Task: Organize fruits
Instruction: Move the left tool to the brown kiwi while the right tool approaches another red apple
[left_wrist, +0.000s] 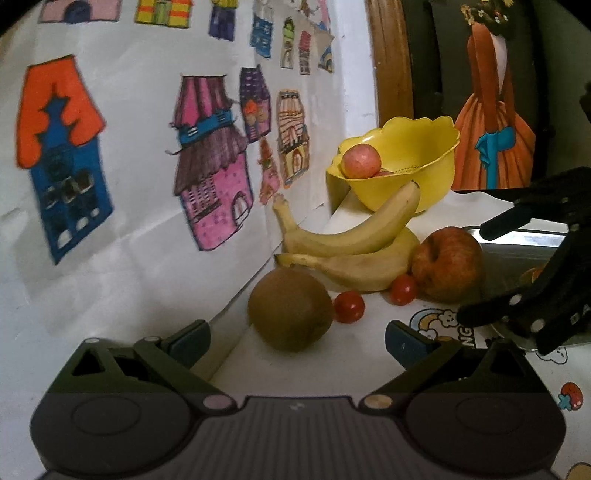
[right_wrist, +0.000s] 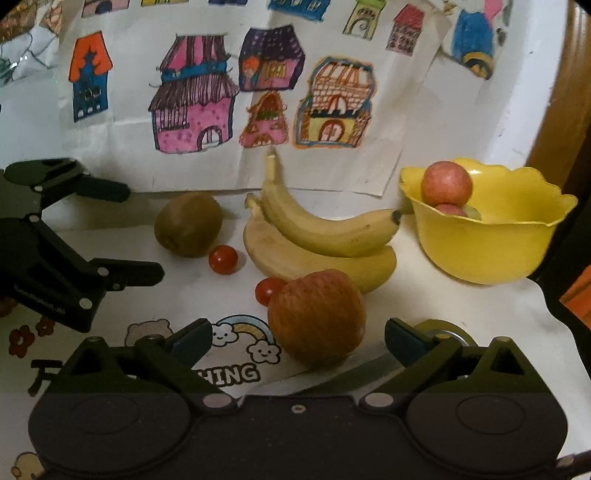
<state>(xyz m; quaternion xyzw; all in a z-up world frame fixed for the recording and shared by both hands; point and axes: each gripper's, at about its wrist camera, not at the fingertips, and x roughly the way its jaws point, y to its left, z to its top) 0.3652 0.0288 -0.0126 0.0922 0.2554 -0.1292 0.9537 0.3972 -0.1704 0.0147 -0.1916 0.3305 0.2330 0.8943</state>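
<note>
A brown kiwi (left_wrist: 290, 309) lies just ahead of my left gripper (left_wrist: 297, 341), which is open and empty. Two bananas (left_wrist: 347, 243) are stacked behind it, with two cherry tomatoes (left_wrist: 349, 306) and a red apple (left_wrist: 447, 264) beside them. A yellow bowl (left_wrist: 417, 177) at the back holds pink apples (left_wrist: 361, 160). In the right wrist view my right gripper (right_wrist: 298, 341) is open, and the red apple (right_wrist: 317, 317) sits just ahead between its fingers. The kiwi (right_wrist: 188, 229), bananas (right_wrist: 321, 240), tomatoes (right_wrist: 222, 259) and bowl (right_wrist: 491, 243) lie beyond. The left gripper (right_wrist: 144, 234) is seen at the left, open.
A wall with coloured house drawings (right_wrist: 195, 103) stands close behind the fruit. A metal tray (left_wrist: 517, 254) lies at the right under the other gripper (left_wrist: 476, 273). A framed painting (left_wrist: 491, 110) stands behind the bowl. The tablecloth (right_wrist: 236, 350) has cartoon prints.
</note>
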